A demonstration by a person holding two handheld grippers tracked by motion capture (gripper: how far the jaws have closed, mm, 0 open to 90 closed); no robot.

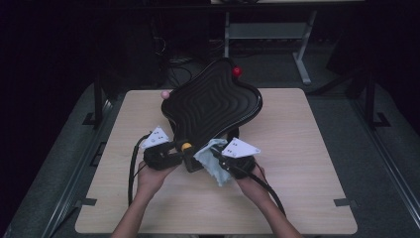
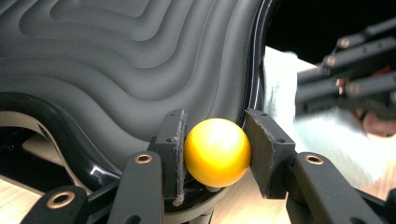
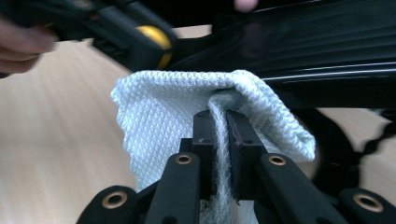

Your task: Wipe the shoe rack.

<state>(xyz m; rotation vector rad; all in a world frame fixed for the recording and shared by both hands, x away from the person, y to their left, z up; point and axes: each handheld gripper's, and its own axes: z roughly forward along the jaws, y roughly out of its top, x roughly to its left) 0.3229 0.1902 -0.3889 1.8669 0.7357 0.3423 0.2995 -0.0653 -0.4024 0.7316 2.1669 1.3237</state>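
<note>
A black board (image 1: 210, 104) with stepped ridges stands tilted on the table, and its ridged face (image 2: 116, 60) is close in the left gripper view. At its near edge a yellow ball (image 2: 217, 151) is pinched between the pads of my left gripper (image 2: 215, 140), which is shut on it. In the high view that gripper (image 1: 182, 149) holds the yellow ball (image 1: 186, 146) just left of the cloth. My right gripper (image 3: 219, 128) is shut on a fold of pale blue woven cloth (image 3: 187, 107). The cloth (image 1: 212, 157) lies against the board's lower rim, with the right gripper (image 1: 220, 159) beside it.
A red ball (image 1: 236, 71) sits at the board's far edge and a pinkish ball (image 1: 165, 94) at its left edge. The light wooden table (image 1: 307, 163) extends to either side. A metal stand (image 1: 302, 59) and cables lie on the dark floor beyond.
</note>
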